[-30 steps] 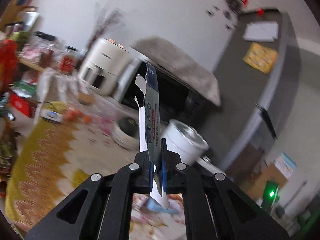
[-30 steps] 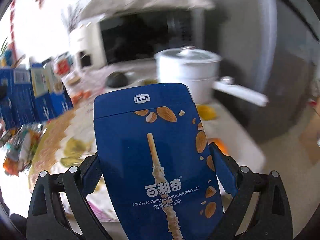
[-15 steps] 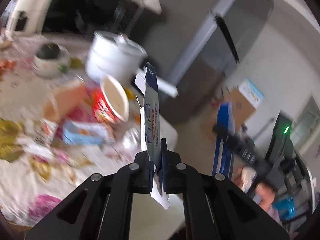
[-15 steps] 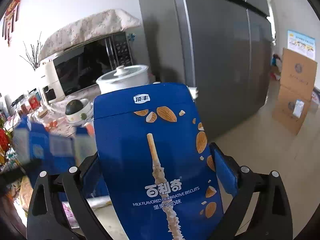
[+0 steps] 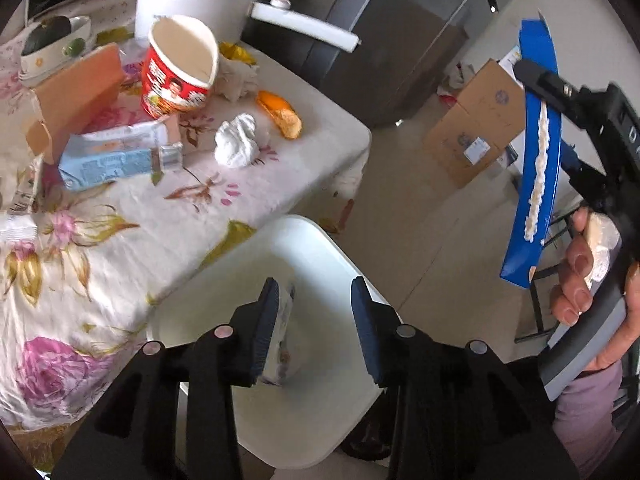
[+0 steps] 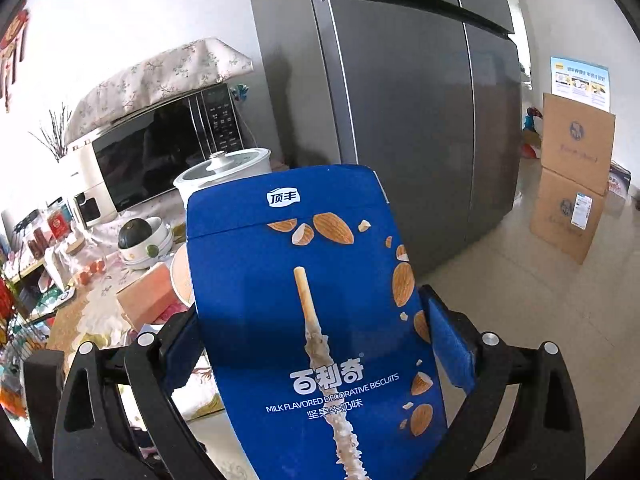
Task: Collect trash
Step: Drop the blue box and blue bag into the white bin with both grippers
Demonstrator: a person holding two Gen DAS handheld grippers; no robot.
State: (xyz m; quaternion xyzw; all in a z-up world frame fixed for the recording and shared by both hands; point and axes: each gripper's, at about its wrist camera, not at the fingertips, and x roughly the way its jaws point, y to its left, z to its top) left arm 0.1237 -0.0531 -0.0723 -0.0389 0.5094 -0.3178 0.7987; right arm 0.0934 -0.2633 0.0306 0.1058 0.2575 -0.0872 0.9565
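Trash lies in three places: a heap at the far end of the bench (image 5: 120, 216), a flattened carton dropping into the white bin (image 5: 320, 248) that stands against the bench's near edge, and a blue biscuit box (image 6: 320, 320) clamped in the right claw (image 6: 316, 344).

Biggest risk is the biscuit box. It is long, and the right claw pinches it near the bottom, well to the side of the bin in the left wrist view; let go from there, it lands on the floor. Let go tilted over the bin, it could bridge the rim and tip out.

Next, the flattened carton (image 5: 282, 332). The left claw (image 5: 312, 320) has just been opening and its jaws stand moderately apart above the bin. The carton lies against the left pad, apparently free, but it may cling there or catch the rim.

Smaller still: the red noodle cup (image 5: 180, 72), the pale blue carton (image 5: 112, 160) and the crumpled tissue (image 5: 236, 146) remain on the bench; the tissue and an orange scrap (image 5: 280, 114) sit near the far corner and a careless sweep could knock them off.

Hard to make out: the bin's floor and what it already holds, the carton's lower end behind the claw, and, in the right wrist view, most of the bench behind the box.
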